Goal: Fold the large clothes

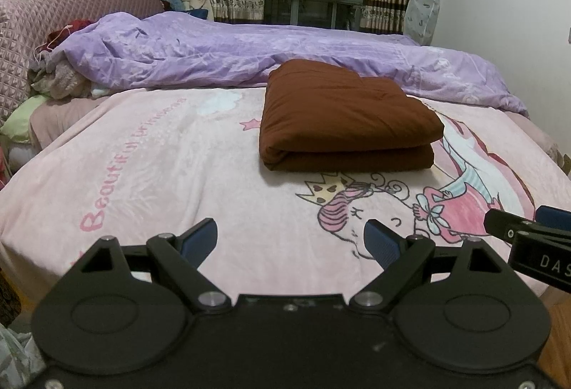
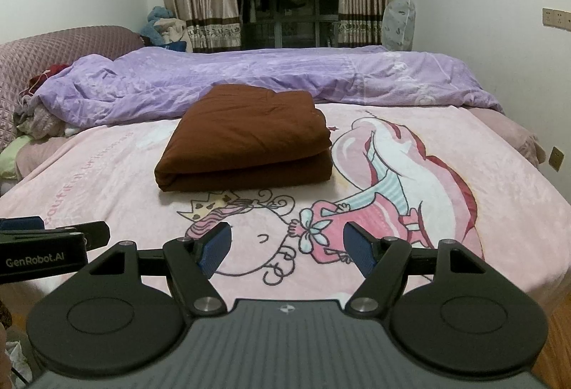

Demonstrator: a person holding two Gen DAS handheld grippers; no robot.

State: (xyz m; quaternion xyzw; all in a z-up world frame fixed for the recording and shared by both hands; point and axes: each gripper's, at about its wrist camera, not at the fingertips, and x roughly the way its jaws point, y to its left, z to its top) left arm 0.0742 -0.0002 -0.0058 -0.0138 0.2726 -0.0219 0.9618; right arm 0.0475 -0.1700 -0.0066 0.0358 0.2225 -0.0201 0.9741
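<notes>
Two spread-jawed hand-held grippers, left hand-held gripper, right hand-held gripper, apart from folded brown garment

Both wrist views face the same bed from its near edge.

- "Beautiful princess", pink lettering printed along the left part of the pink blanket; the second word is blurred in the left wrist view and only partly legible in the right wrist view.
- "GenRobot.AI", white lettering on the black body of the left gripper, seen at the left edge of the right wrist view.
- "DAS", white letters cut off by the frame edge, on the black body of the right gripper in the left wrist view.
</notes>
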